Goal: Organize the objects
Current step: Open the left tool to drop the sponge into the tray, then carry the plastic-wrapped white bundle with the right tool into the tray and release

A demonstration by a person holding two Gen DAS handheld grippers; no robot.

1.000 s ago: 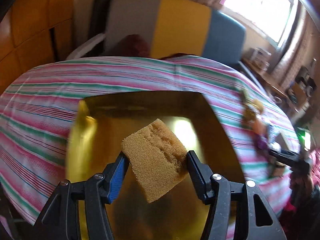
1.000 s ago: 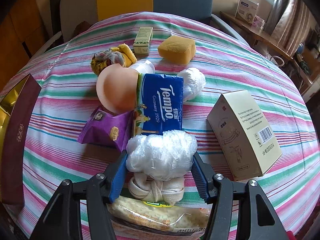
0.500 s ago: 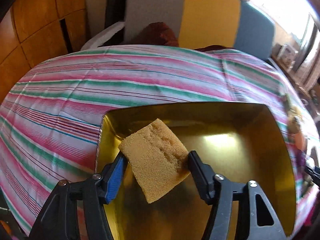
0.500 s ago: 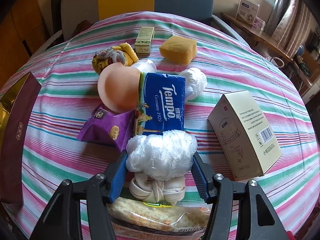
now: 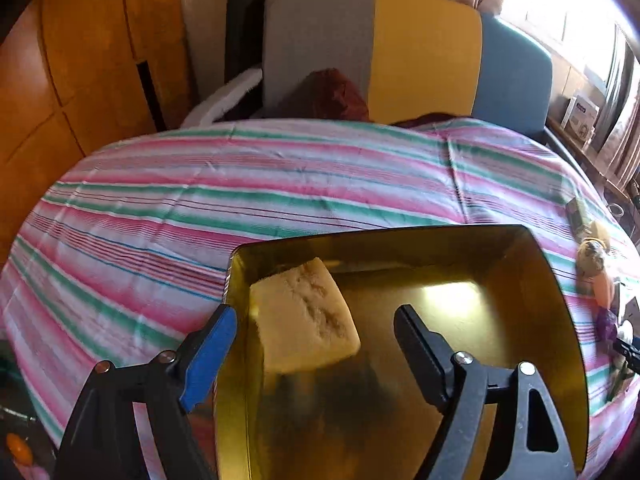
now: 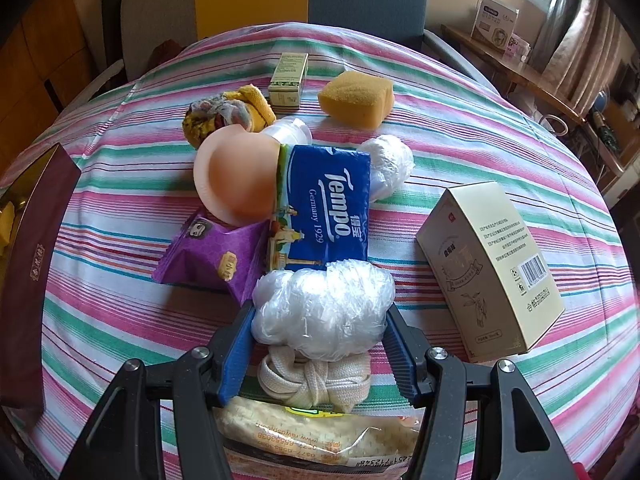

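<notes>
While my left gripper hangs over the gold-lined box in the lower half of the left wrist view, its jaws have just been opening and now stand wide, gripping nothing. The yellow sponge, a porous block with pitted holes on its face, sits between them but clear of both pads, tilted against the box's shiny left wall near its far left corner. The box is rectangular, its inside mirror-smooth and golden; it rests on the striped tablecloth.

My right gripper is closed partway on a crinkled ball of clear plastic wrap at the lower centre of the right wrist view, both ribbed pads pressing its sides. Just below it lie a knotted white woven strap and a packet of crackers. Above it lie a blue Tempo tissue pack, a purple snack pouch, a smooth peach dome-shaped cup, a second plastic ball and a second sponge. A cream carton lies at the right. The box's maroon outer wall shows at the left edge.
</notes>
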